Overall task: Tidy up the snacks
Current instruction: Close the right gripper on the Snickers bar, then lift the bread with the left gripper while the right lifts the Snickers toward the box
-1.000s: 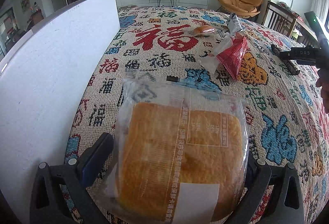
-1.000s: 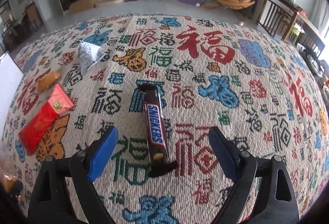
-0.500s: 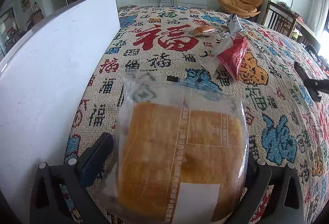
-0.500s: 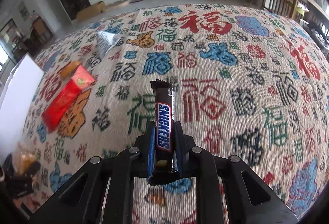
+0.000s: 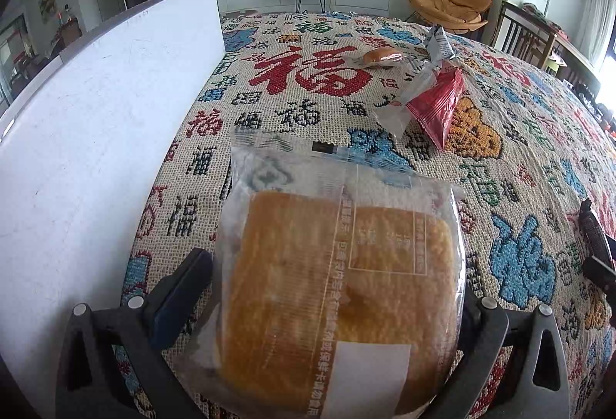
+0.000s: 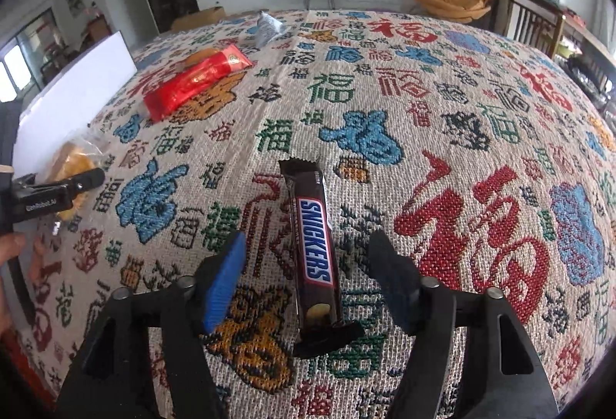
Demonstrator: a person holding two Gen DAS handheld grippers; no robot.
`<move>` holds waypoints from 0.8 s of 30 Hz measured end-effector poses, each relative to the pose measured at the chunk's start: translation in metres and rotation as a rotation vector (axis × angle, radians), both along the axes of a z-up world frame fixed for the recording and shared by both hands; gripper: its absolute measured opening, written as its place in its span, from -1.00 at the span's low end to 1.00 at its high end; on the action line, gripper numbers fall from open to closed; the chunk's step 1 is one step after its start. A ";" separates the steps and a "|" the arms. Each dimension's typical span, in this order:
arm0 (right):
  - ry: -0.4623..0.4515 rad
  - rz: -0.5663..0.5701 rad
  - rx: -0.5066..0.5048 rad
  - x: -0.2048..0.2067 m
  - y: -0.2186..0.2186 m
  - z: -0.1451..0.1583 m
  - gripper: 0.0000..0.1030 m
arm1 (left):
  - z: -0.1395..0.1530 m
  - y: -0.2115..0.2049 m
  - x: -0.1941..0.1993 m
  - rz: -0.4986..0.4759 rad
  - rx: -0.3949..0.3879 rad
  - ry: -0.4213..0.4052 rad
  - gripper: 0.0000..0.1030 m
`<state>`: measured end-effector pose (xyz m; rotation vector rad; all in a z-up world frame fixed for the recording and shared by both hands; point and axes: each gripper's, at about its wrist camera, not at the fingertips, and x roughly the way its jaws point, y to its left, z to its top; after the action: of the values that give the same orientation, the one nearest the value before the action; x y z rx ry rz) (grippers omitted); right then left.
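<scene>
In my right wrist view, at the bottom of the frame, the right gripper (image 6: pixel 308 276) has its jaws apart; they have just been opening. The Snickers bar (image 6: pixel 313 245) lies between them on the patterned cloth (image 6: pixel 442 134), and neither pad touches it. It points from the lower centre toward the middle of the frame.

In my left wrist view the left gripper (image 5: pixel 335 288) is at the bottom of the frame, and the bagged cake (image 5: pixel 338 284) fills the space between its fingers. The left pad (image 5: pixel 179 297) stands just beside the bag's edge, and the right pad is hidden behind the bag, so I cannot tell if the jaws really press it. To the left of it, along the left side of the frame, stands a white board (image 5: pixel 96 134).

Farther, in the upper right of the left view, I see a red packet (image 5: pixel 437 103) with a clear wrapper (image 5: pixel 400 107) beside it. Behind them lie a small bun (image 5: pixel 383 56) and a white sachet (image 5: pixel 439 43).

At the left edge of the right view I see a hand (image 6: pixel 7 253) near the left gripper.
</scene>
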<state>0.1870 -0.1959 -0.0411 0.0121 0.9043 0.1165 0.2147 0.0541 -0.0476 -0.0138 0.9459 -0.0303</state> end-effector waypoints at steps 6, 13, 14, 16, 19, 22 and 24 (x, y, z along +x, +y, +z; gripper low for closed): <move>0.000 0.022 -0.048 0.004 0.008 -0.002 0.57 | 0.000 0.000 0.000 0.000 0.000 0.000 1.00; -0.003 0.022 -0.070 -0.002 0.010 -0.004 0.58 | 0.000 0.000 0.000 0.000 0.000 0.000 1.00; -0.003 0.022 -0.070 -0.001 0.010 -0.004 0.58 | 0.000 0.000 0.000 0.000 0.000 0.000 1.00; -0.003 0.022 -0.070 0.000 0.010 -0.004 0.58 | 0.000 0.000 0.000 0.000 0.000 0.000 1.00; -0.004 0.022 -0.070 0.000 0.010 -0.004 0.58 | 0.000 0.000 0.000 -0.001 -0.001 -0.001 1.00; -0.003 0.022 -0.070 0.000 0.010 -0.004 0.58 | 0.000 0.000 0.000 -0.001 -0.001 -0.001 1.00; -0.003 0.022 -0.070 0.000 0.010 -0.004 0.58 | 0.000 0.000 0.000 -0.001 -0.001 -0.001 1.00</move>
<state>0.1875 -0.1857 -0.0449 -0.0637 0.9048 0.1052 0.2143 0.0544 -0.0478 -0.0140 0.9449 -0.0312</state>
